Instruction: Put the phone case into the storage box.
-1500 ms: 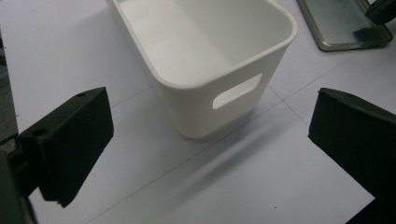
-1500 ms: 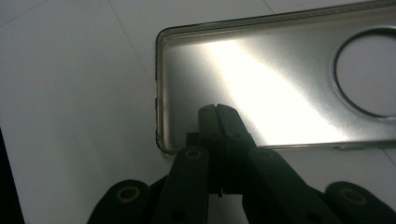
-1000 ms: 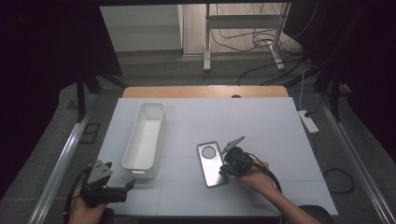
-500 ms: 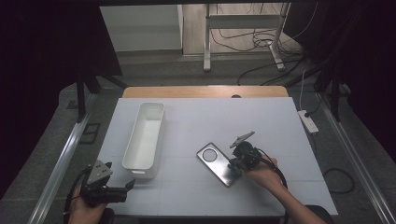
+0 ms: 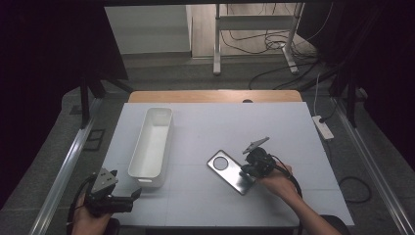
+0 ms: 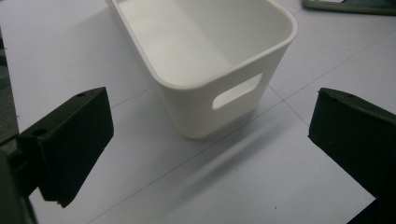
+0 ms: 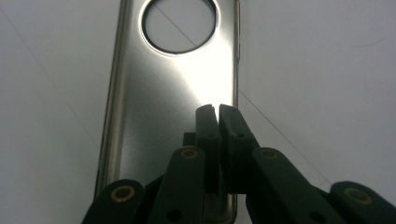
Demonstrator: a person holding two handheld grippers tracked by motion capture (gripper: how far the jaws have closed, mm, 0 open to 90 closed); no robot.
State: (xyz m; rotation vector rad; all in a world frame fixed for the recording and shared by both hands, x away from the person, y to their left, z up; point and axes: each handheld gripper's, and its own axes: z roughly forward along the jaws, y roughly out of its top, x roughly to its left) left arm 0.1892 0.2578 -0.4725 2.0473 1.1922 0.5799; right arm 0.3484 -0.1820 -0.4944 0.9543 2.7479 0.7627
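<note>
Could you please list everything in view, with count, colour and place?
case: one, silvery with a round hole, lying flat right of centre on the table.
bin: one, white, long, empty, left of centre.
table: one, white top with a wooden far edge.
power strip: one, white, on the floor to the right.
frame: one, white metal, on the floor beyond the table.
left hand-held gripper: one, black, open, near the bin's near end.
right hand-held gripper: one, black, jaws nearly together over the case.
</note>
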